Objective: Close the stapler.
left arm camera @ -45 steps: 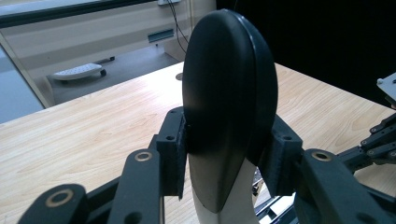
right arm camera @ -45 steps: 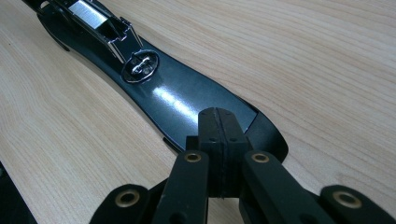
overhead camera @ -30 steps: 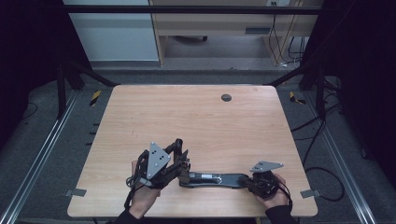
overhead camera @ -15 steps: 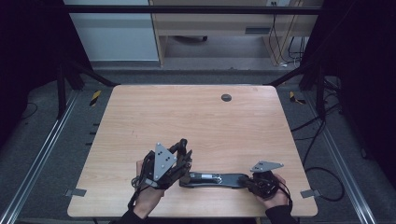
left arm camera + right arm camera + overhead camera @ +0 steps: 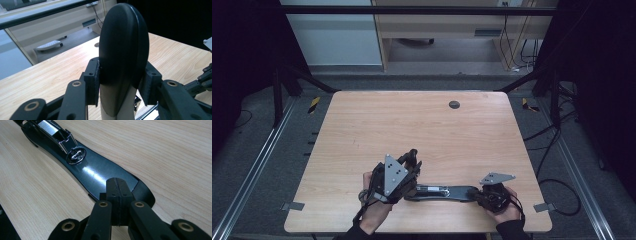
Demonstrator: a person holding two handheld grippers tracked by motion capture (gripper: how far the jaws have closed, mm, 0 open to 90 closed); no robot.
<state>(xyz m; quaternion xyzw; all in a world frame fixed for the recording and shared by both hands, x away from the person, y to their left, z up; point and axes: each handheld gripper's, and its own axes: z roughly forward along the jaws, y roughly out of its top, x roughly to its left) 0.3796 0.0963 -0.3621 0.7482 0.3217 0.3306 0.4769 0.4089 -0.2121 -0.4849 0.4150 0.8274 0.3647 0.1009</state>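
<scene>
A black stapler lies opened out near the table's front edge, its flat base [image 5: 442, 192] [image 5: 95, 172] running left to right. On the base sit an oval metal plate [image 5: 76, 155] and a shiny metal channel [image 5: 51, 130]. My left gripper [image 5: 411, 161] [image 5: 122, 82] is shut on the stapler's rounded black top arm [image 5: 122, 37], which stands tilted up off the base. My right gripper [image 5: 479, 194] [image 5: 116, 187] is shut with its jaws pressed together, and its tips rest on the wide right end of the base.
The wooden table [image 5: 412, 120] has a round dark grommet [image 5: 454, 104] near its far edge. Metal frame rails [image 5: 257, 165] run along both sides. Cables [image 5: 557, 185] lie on the floor at the right. Beyond the table stands a wooden desk [image 5: 437, 25].
My left gripper has shifted a little to the right and turned slightly with the stapler's arm in it. The right gripper and the base have stayed put.
</scene>
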